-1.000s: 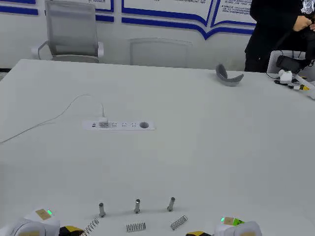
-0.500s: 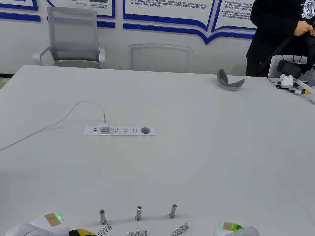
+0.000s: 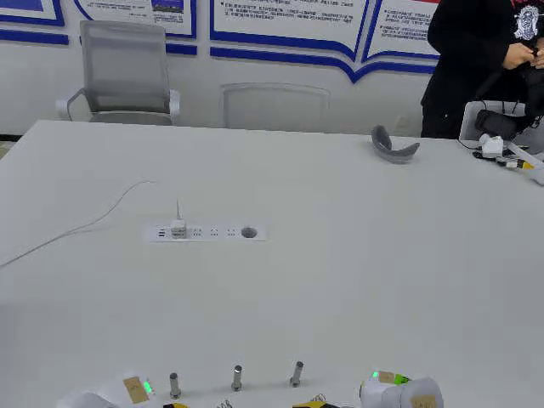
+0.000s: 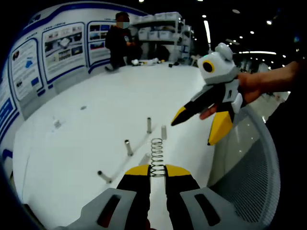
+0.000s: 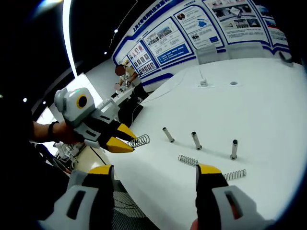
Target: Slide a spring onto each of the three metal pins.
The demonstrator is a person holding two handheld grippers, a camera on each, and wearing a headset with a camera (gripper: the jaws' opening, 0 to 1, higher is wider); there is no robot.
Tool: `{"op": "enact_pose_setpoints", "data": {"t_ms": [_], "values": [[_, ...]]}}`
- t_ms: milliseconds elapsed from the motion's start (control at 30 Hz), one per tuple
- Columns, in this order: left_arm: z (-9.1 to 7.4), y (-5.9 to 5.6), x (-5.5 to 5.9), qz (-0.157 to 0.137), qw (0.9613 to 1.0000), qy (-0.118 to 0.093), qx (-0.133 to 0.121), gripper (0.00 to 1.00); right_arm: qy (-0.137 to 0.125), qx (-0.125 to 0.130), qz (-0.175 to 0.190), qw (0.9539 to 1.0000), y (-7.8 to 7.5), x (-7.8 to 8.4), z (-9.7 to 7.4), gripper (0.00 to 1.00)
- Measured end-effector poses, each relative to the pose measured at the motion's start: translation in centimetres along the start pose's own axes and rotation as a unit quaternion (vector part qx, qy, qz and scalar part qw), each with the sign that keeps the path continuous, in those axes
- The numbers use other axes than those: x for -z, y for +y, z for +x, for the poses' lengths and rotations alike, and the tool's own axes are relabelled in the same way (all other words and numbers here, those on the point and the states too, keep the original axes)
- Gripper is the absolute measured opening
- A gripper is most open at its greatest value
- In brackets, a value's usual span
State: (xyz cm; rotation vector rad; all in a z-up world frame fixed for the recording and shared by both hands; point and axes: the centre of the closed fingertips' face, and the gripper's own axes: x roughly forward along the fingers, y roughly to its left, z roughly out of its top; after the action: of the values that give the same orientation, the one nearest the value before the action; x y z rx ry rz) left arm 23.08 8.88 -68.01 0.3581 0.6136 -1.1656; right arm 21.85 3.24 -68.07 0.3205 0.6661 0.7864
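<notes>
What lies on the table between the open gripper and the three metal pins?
In the right gripper view, two loose springs lie flat between the right gripper and the pins.

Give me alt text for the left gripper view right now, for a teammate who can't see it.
The left gripper is shut on a spring that sticks out past its tips, over a white table. Three bare pins stand on the table beyond it. The right gripper, open, shows at the right.
</notes>
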Motion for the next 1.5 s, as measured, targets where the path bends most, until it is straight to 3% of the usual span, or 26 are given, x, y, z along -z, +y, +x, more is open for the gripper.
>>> {"op": "enact_pose_setpoints", "data": {"t_ms": [333,500,900,1300,1500], "values": [[0.7,-2.4,-1.4,0.032,0.9991,-0.005,0.028,0.11,-0.04,-0.035,0.05,0.9973,1.1,-1.7,0.6,0.55],[0.8,-3.2,-2.2,0.042,0.9984,-0.011,0.036,0.11,-0.042,-0.046,0.059,0.9963,1.4,-1.5,0.6,0.45],[0.7,-4.1,-2.9,0.049,0.9972,-0.021,0.052,0.11,-0.054,-0.076,0.09,0.9916,2.7,-1.7,0.4,0.23],[0.6,-4.3,-2.8,0.057,0.9963,-0.019,0.061,0.1,-0.059,-0.09,0.111,0.988,3.2,-1.9,0.1,0.15],[0.5,-4.3,-3.3,0.042,0.9951,-0.033,0.083,0.1,-0.055,-0.104,0.099,0.9881,3.9,-2.9,-0.4,0.13]]}}
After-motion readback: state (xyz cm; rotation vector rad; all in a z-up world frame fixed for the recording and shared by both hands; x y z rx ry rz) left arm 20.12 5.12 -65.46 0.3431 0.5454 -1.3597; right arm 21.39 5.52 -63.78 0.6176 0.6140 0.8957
